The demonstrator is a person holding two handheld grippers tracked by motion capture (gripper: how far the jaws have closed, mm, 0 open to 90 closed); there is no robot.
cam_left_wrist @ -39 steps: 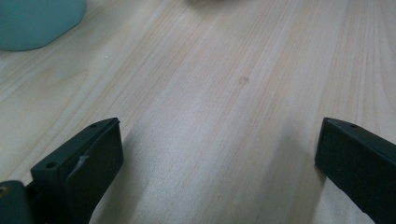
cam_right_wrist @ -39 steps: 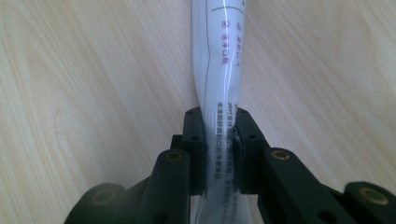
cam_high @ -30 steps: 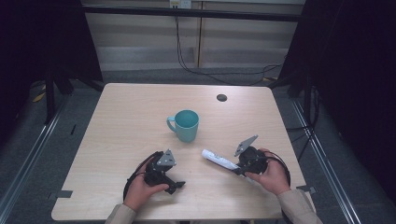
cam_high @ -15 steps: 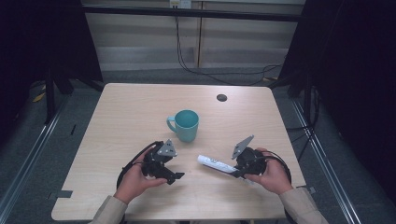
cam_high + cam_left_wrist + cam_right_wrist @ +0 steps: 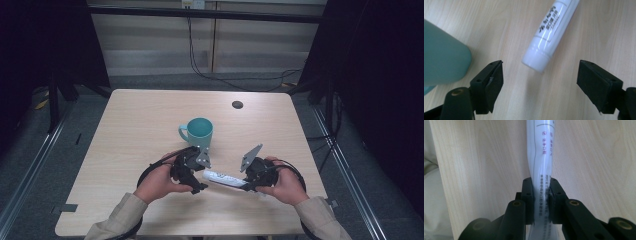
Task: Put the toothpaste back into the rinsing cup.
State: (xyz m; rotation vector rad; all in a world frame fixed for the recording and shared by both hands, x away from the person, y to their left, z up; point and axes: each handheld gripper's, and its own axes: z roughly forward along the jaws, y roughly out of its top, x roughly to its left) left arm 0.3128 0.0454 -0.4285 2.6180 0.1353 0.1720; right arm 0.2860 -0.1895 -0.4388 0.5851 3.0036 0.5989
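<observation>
While clamped in the right tool, white tube above table.

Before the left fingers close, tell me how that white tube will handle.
The white tube is probably soft: it flattens where the right gripper pinches it. Its glossy skin may slip. The round cap end likely gives the left gripper firmer hold.
</observation>
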